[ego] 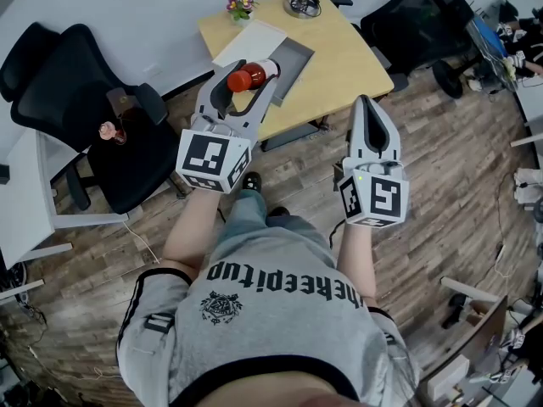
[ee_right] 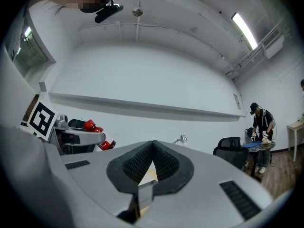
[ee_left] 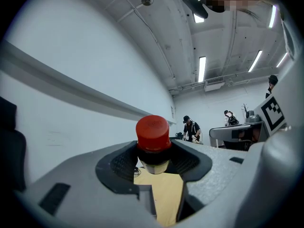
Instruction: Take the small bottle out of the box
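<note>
Between the left gripper's [ego: 254,66] jaws, head view, sits the bottle [ego: 251,74], held above the box's [ego: 295,56] near edge. The right gripper [ego: 369,103] hangs beside the table [ego: 339,66] edge, over open floor [ego: 458,168]. Left gripper view: jaws clamp the bottle under its cap. Right gripper view: jaws pressed together, empty.

We see the left claw [ee_left: 154,161] as matt grey plastic with a faintly grainy skin. Its pads [ee_left: 118,164] are black and finely ribbed, like rubber. The small bottle [ee_left: 153,133] has a smooth red plastic cap with a dull sheen, and its red body looks glossy. The right claw [ee_right: 151,164] has the same grainy grey shell and ribbed black pads [ee_right: 137,163]. The surface [ego: 339,58] is pale, smooth, wood-look board. The box [ego: 301,53] at its near edge is matt grey; we cannot tell its material. The floor [ego: 458,168] is grained wood planking. The chair [ego: 127,151] is black cloth, and the shirt [ego: 280,312] is soft grey cloth.
</note>
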Action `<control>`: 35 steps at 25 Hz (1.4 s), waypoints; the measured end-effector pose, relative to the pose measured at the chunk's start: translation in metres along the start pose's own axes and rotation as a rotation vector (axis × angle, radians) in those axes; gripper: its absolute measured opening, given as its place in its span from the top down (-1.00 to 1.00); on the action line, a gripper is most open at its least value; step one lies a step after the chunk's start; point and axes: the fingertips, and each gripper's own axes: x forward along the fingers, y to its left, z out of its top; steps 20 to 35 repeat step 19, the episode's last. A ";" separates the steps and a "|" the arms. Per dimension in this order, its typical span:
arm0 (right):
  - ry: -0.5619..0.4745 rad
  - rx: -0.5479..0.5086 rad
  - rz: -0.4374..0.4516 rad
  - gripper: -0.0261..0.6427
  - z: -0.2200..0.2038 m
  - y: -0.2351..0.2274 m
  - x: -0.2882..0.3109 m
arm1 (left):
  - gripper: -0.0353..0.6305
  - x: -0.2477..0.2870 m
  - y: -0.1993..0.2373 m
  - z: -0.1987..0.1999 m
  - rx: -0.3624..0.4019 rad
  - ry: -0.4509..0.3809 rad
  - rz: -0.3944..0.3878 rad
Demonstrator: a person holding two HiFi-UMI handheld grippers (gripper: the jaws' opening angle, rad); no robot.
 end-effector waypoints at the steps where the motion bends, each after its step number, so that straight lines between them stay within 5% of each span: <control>1: 0.000 0.001 0.000 0.92 0.000 0.000 -0.001 | 0.23 -0.001 0.000 0.002 -0.002 -0.005 0.002; 35: -0.010 0.007 0.020 0.92 0.000 -0.010 0.001 | 0.23 0.003 -0.006 0.010 0.002 -0.026 0.020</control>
